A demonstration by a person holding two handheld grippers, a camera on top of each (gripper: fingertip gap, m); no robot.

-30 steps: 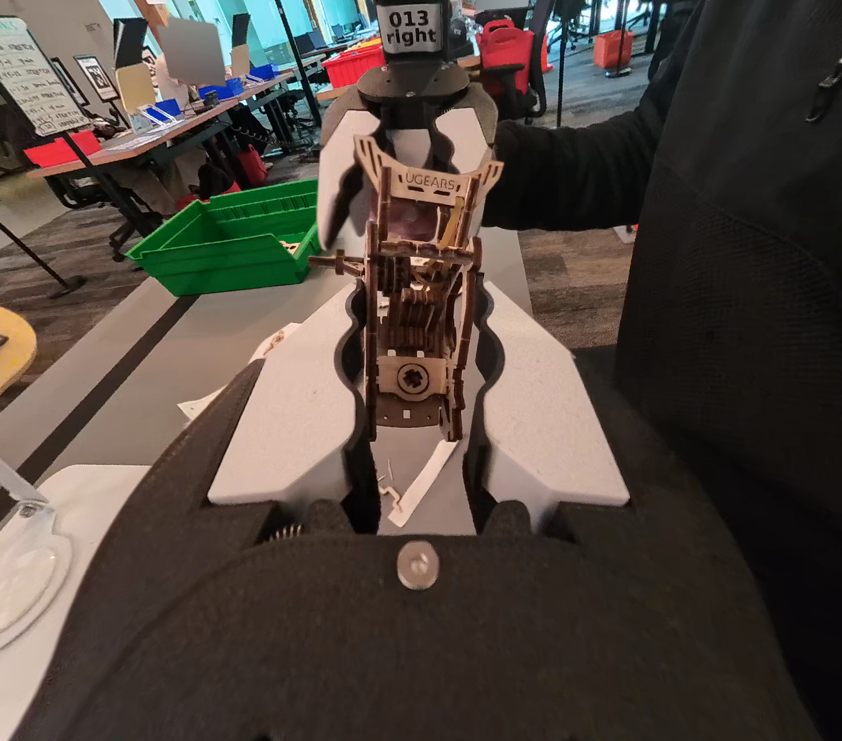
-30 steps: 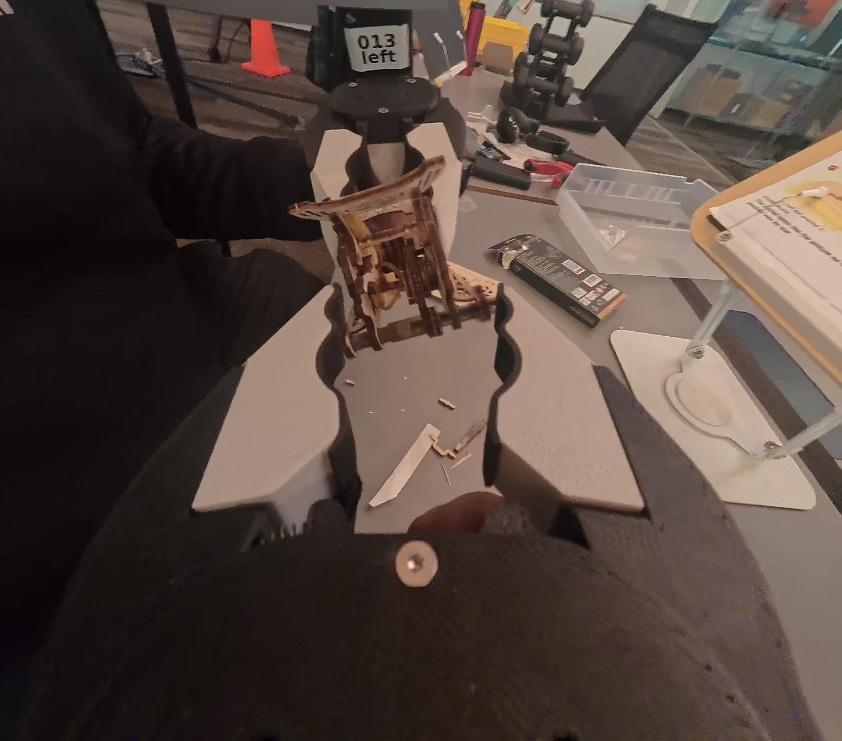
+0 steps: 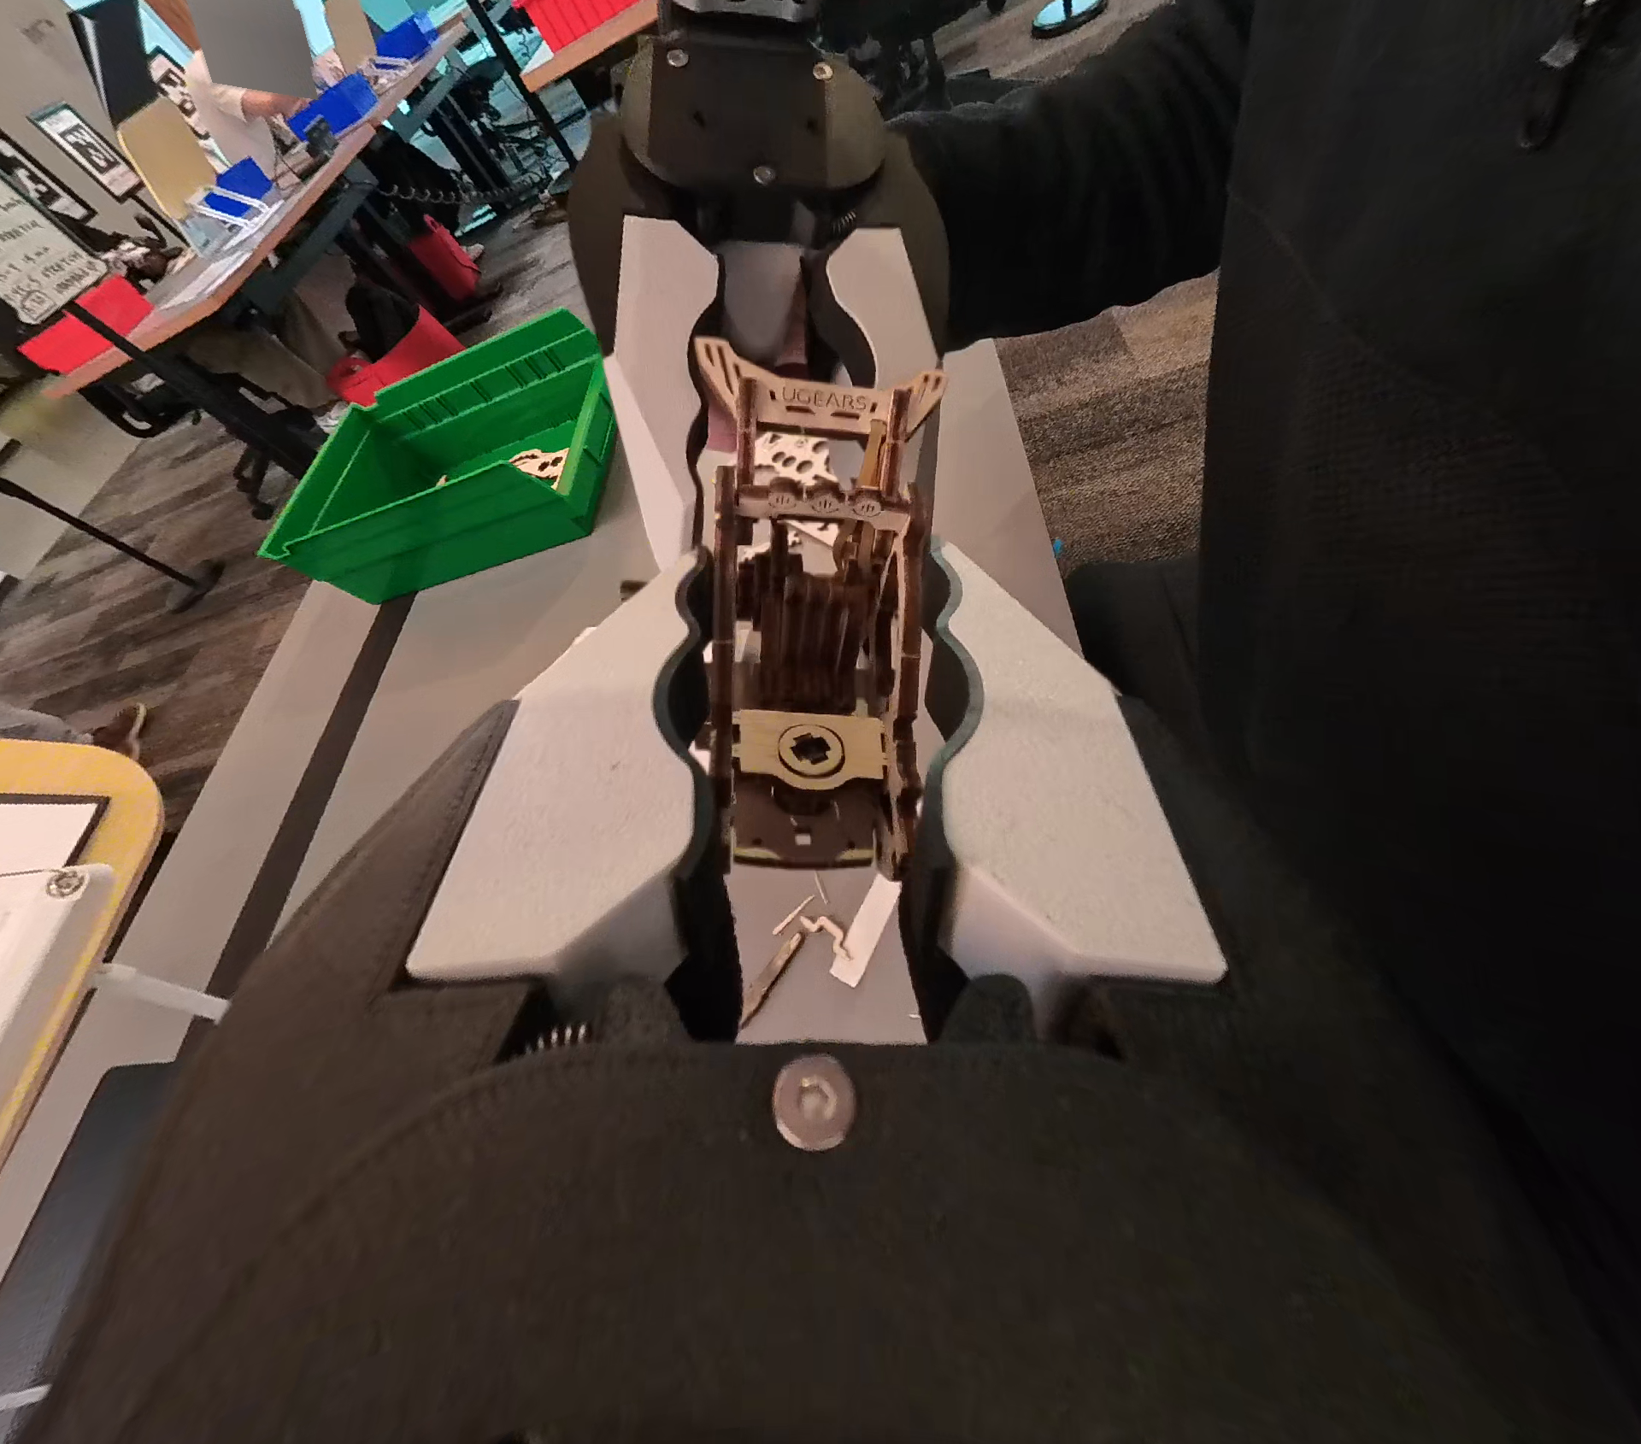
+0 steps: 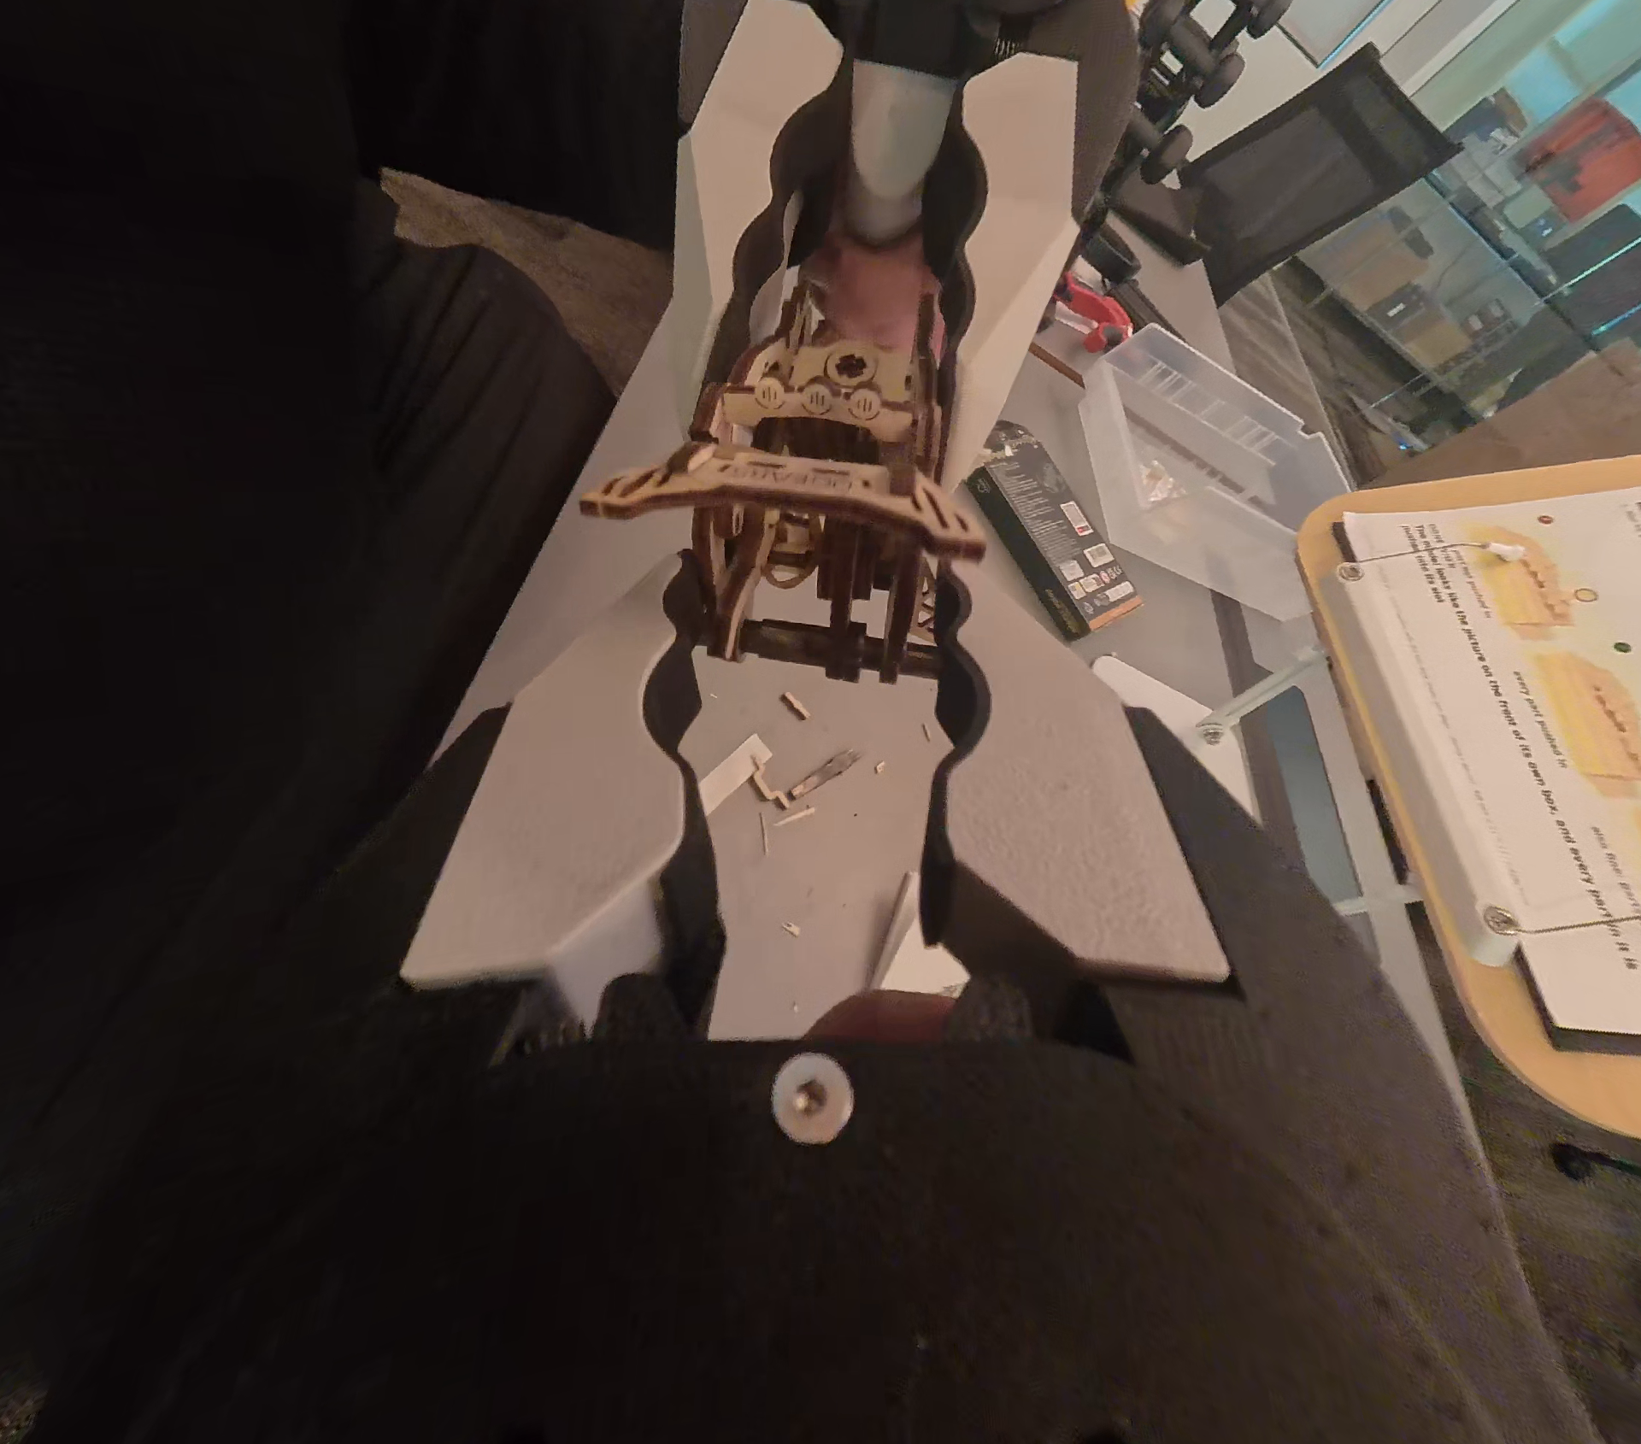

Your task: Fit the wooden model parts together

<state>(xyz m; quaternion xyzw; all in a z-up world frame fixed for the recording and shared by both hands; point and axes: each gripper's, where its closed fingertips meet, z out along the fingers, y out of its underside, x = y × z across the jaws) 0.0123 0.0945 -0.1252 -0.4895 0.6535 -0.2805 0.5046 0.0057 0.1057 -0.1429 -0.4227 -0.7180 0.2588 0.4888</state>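
Nearest the left wrist camera, the left tool is gripping the wooden model by its two side frames, its pads pressing flat on the wood with the assembly standing upright between them, clear of the table. Seen from the right wrist camera, the right tool is reaching in from the opposite end with its fingers spread somewhat, their tips flanking the model's lower crossbar; whether they are actually pinching the wood cannot be told from either view. The model itself is looking well advanced (side frames, a stack of internal gears, a hub plate and a curved top bar are all joined), so most of the fitting is judged done, and what is left is probably seating or checking a last piece. No separate loose part is showing in either tool. Below, small wooden offcuts and a paper strip are lying scattered on the table. Farther off, a dark box and a clear plastic tray are sitting to one side, beside an instruction sheet on its stand, and a green bin holding a few more wooden parts is resting at the table's far end.
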